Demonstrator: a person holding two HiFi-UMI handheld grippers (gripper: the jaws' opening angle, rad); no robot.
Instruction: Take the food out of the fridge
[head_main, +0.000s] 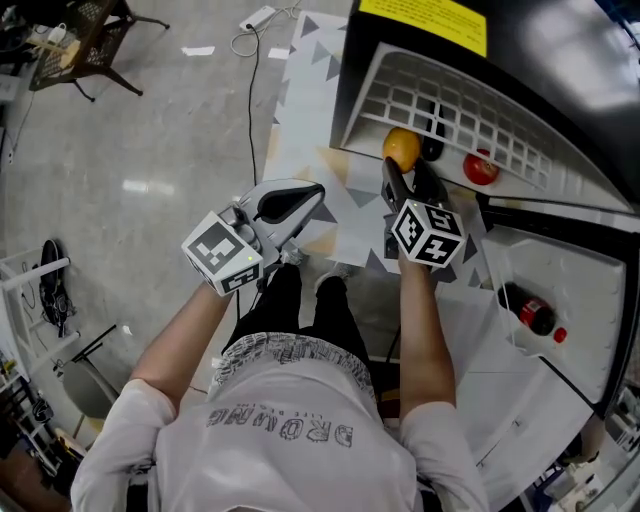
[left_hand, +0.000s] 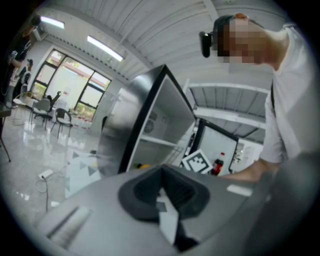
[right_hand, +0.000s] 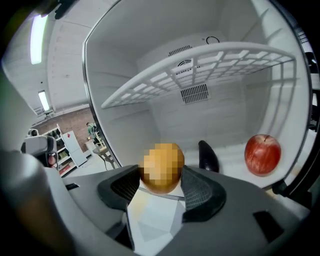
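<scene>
Right hand-held gripper (right_hand: 160, 184) is pinching the orange (right_hand: 161, 167) at the fridge's (right_hand: 220, 112) front edge; left hand-held gripper (left_hand: 163, 194) is hanging outside, pressed together

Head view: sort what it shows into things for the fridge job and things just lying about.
Job: fridge, orange in the right hand-held gripper, apple, dark aubergine.
Lying about: chair, power strip with cable, patterned mat.

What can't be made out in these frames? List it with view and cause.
1. orange: skin under a mosaic patch, right gripper view; underside hidden by the right gripper, so resting or lifted is unclear.
2. dark item behind it: base hidden by the same gripper; kind unclear.
3. bottle label: too small, head view.
</scene>
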